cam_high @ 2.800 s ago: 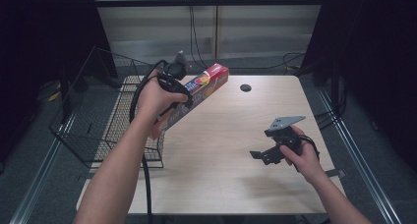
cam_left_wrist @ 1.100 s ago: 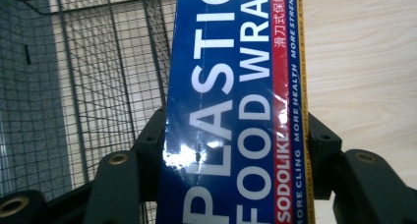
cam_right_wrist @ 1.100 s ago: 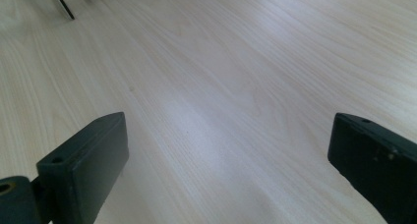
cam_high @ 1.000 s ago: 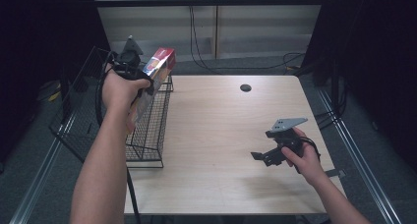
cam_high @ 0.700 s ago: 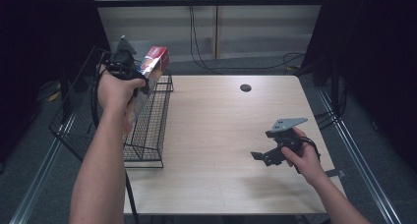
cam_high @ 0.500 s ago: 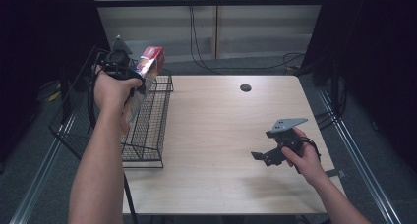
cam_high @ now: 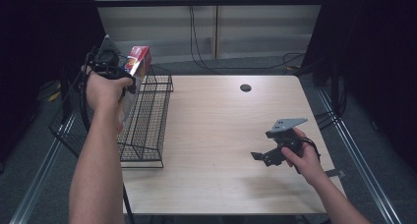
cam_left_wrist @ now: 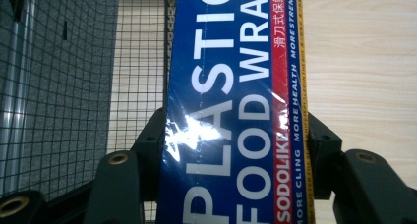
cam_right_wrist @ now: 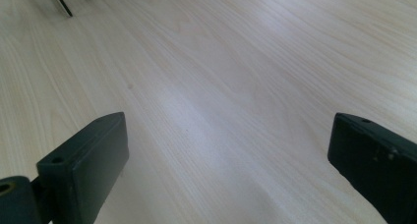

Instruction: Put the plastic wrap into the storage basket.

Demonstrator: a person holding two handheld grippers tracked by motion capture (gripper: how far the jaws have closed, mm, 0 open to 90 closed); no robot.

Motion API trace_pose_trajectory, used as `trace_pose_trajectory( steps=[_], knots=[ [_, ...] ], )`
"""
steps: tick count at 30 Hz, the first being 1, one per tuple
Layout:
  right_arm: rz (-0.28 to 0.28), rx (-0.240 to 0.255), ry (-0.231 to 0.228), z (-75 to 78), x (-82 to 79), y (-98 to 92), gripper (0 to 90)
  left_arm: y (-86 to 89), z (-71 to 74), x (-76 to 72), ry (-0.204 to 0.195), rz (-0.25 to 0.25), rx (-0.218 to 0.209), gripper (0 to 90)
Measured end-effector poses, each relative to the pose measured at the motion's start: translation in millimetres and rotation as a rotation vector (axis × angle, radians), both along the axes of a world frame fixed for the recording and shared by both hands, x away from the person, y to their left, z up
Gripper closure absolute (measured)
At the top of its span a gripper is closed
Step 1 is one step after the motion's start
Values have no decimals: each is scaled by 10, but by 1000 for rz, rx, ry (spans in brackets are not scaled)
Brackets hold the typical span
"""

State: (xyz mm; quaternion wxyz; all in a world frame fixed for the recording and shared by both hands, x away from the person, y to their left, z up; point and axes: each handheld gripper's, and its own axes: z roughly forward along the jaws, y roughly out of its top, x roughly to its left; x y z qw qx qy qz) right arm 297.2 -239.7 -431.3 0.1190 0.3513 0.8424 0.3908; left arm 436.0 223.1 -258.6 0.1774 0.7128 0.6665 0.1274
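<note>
my left gripper is clamped across the plastic wrap box, held upright over the wire basket at the table's left edge; i should lower it inside the mesh before letting go; right gripper rests parted on the table

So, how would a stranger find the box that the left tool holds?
Start at the black wire basket on the wooden table's left edge. Above its far end, the left tool grips a long narrow box. It is blue with a red stripe and reads "PLASTIC FOOD WRAP".
</note>
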Motion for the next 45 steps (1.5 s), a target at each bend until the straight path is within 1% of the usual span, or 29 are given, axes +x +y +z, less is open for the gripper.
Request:
trace_pose_trajectory(
  steps=[4, 6, 7, 8, 10, 11, 12, 13, 15, 16, 19, 20, 23, 24, 25, 28, 29, 32, 34, 37, 38, 39, 40, 41, 45],
  knots=[
    [-3, -3, -1, 4, -4, -1, 19, 39, 4, -11, 0, 11, 2, 432],
    [-1, 1, -1, 3, -2, -2, 20, 51, 9, -21, -1, 31, -8, 432],
    [-3, -2, -1, 4, -3, -2, 19, 70, 15, -22, 0, 25, 1, 432],
    [-3, -2, -1, 4, -5, -2, 19, 78, 16, -27, -3, 36, -2, 432],
    [0, 4, -1, 2, -6, -2, 19, 108, 23, -33, -2, 36, 0, 432],
    [0, 4, 0, 3, -6, -4, 20, 112, 26, -40, -1, 51, -6, 432],
    [-1, 5, -1, 4, -6, -5, 19, 137, 32, -43, 4, 42, -1, 433],
    [1, 6, 2, 7, -7, -10, 19, 149, 34, -47, 3, 46, -5, 433],
    [2, 5, 4, 10, -6, -14, 19, 180, 44, -52, 2, 49, 5, 432],
    [2, 5, 3, 9, -5, -14, 19, 181, 46, -55, 2, 59, 0, 432],
    [2, 7, 6, 10, -8, -12, 19, 210, 51, -59, 3, 63, -1, 432],
    [2, 6, 5, 10, -8, -12, 20, 219, 46, -62, 5, 67, -12, 432],
    [4, 6, 6, 10, -7, -15, 19, 242, 45, -62, 12, 59, 6, 433],
    [3, 3, 3, 8, -6, -15, 19, 248, 44, -63, 13, 62, -1, 432],
    [1, 3, 3, 7, -7, -16, 19, 248, 42, -66, 9, 77, -8, 432],
    [-2, 4, 0, 8, -8, -21, 19, 270, 50, -72, 15, 85, -3, 432],
    [-4, 6, 0, 9, -8, -23, 19, 290, 54, -72, 19, 75, 3, 432],
    [-1, 9, 3, 13, -9, -30, 19, 316, 54, -85, 11, 97, -4, 432],
    [-6, 7, 0, 11, -12, -28, 19, 336, 58, -89, 10, 89, 7, 432],
    [0, 2, 3, 4, -14, -31, 19, 349, 56, -99, 9, 101, -7, 432],
    [-5, 0, 2, 0, -13, -31, 19, 355, 57, -99, 10, 99, 1, 432],
    [-6, 0, 2, 0, -12, -32, 19, 357, 57, -103, 12, 108, -2, 432],
    [-6, 2, 3, 0, -10, -34, 19, 376, 59, -103, 11, 101, 0, 432],
    [-5, 3, 4, 2, -10, -36, 19, 382, 62, -107, 13, 105, -5, 432],
    [0, 4, 8, -4, -8, -30, 19, 428, 66, -117, 15, 106, -1, 432]
  ],
)
